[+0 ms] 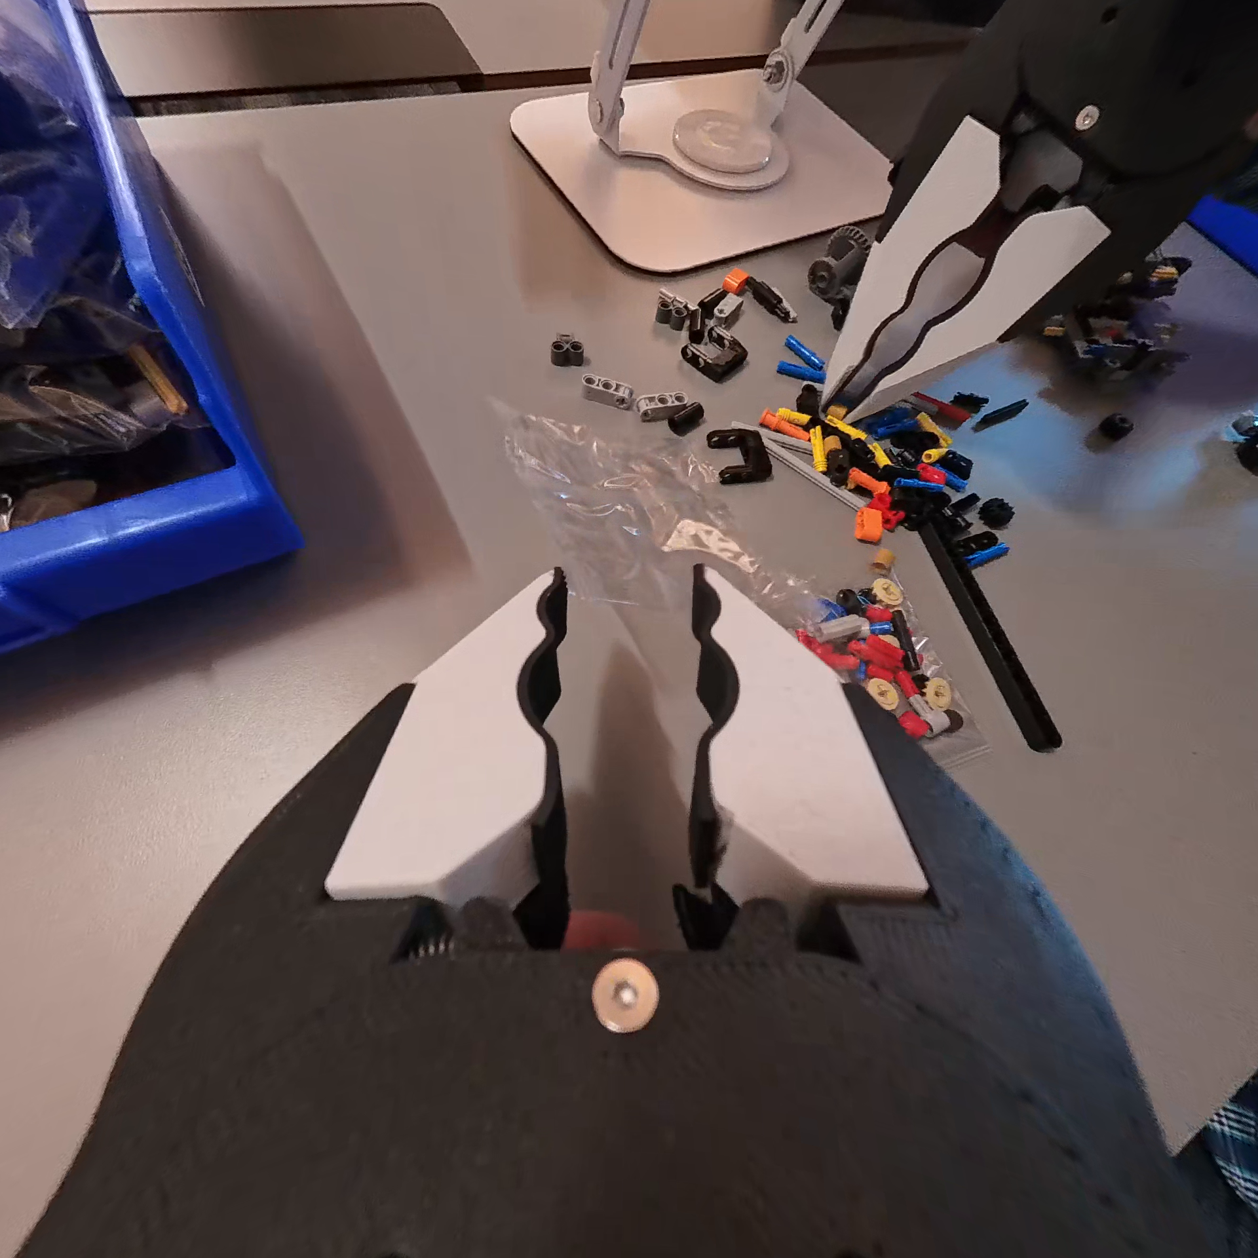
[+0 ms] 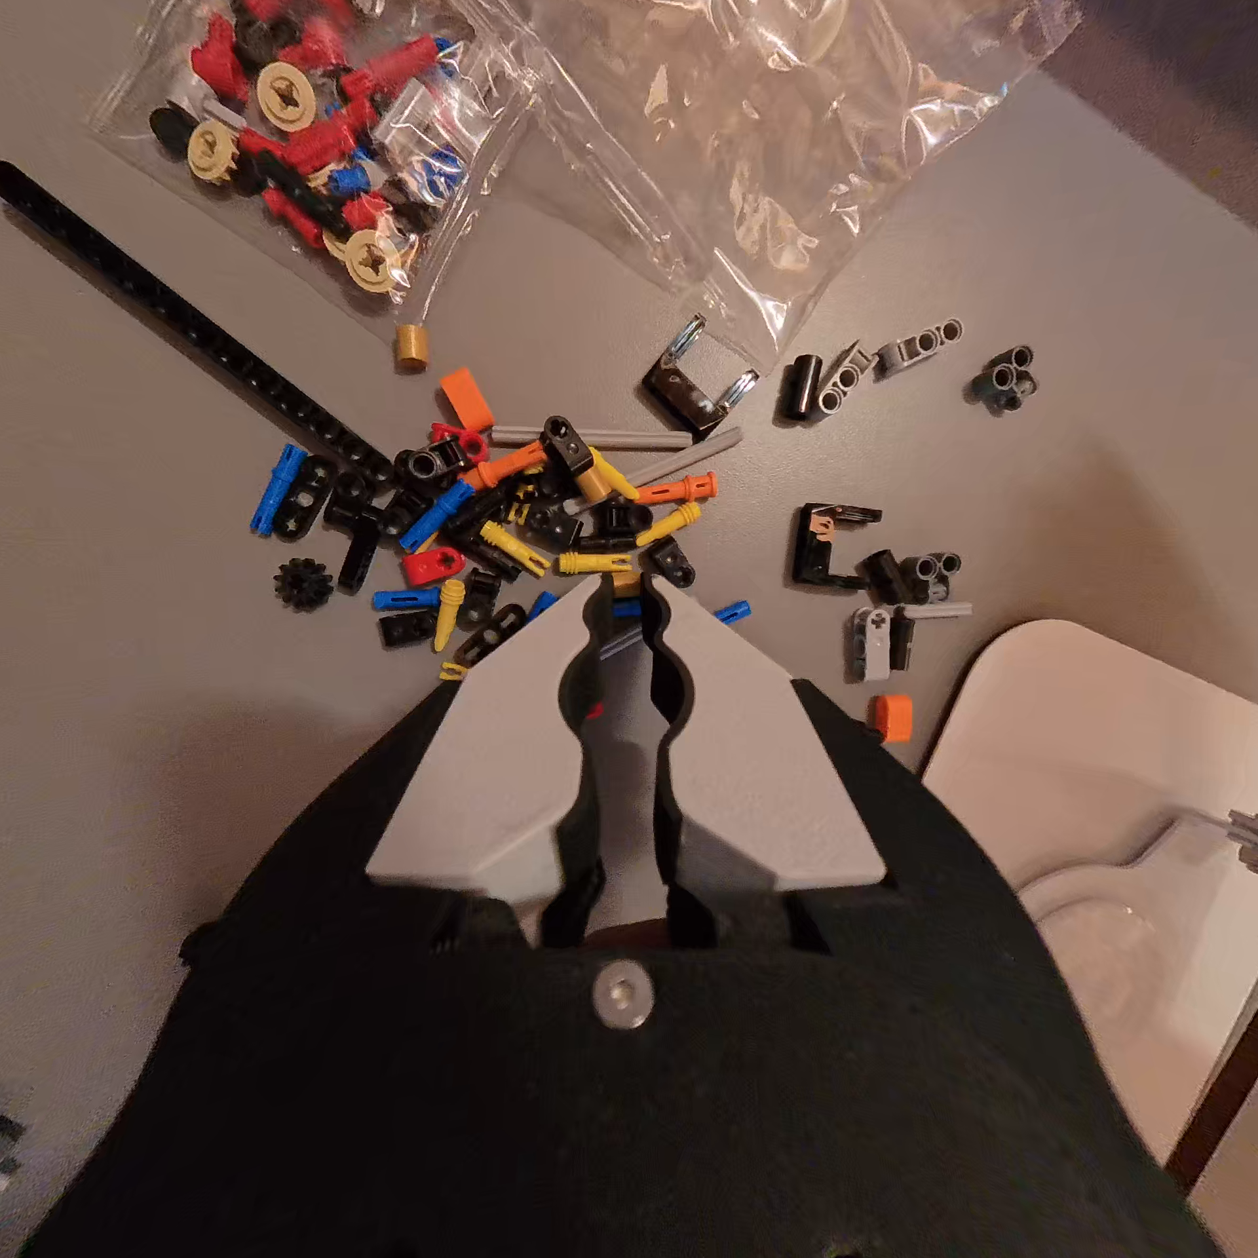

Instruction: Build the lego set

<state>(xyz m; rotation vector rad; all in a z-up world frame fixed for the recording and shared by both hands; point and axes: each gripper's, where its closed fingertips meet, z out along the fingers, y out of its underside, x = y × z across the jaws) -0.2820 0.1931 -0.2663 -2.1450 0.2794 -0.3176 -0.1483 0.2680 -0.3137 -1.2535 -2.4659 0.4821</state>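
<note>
A pile of small loose lego pieces point(image 2: 517, 517) in black, yellow, blue, orange and red lies on the grey table; it also shows in the left wrist view point(image 1: 885, 463). My right gripper point(image 2: 626, 587) points down into the pile's near edge, its tips closed on a small tan piece point(image 2: 626, 580). In the left wrist view the right gripper point(image 1: 839, 403) comes down from the upper right. My left gripper point(image 1: 627, 577) is open and empty, held above the table just short of an empty clear bag point(image 1: 613, 490). A long black beam point(image 2: 170, 320) lies beside the pile.
A clear bag of red, blue and tan pieces point(image 2: 299, 136) lies past the pile. A blue bin point(image 1: 170, 476) of bagged parts stands at the left. A white stand base point(image 1: 681, 190) sits at the back. A partly built model point(image 1: 1116, 327) is at the far right. The grippers' ends are close to 15 centimetres from one another.
</note>
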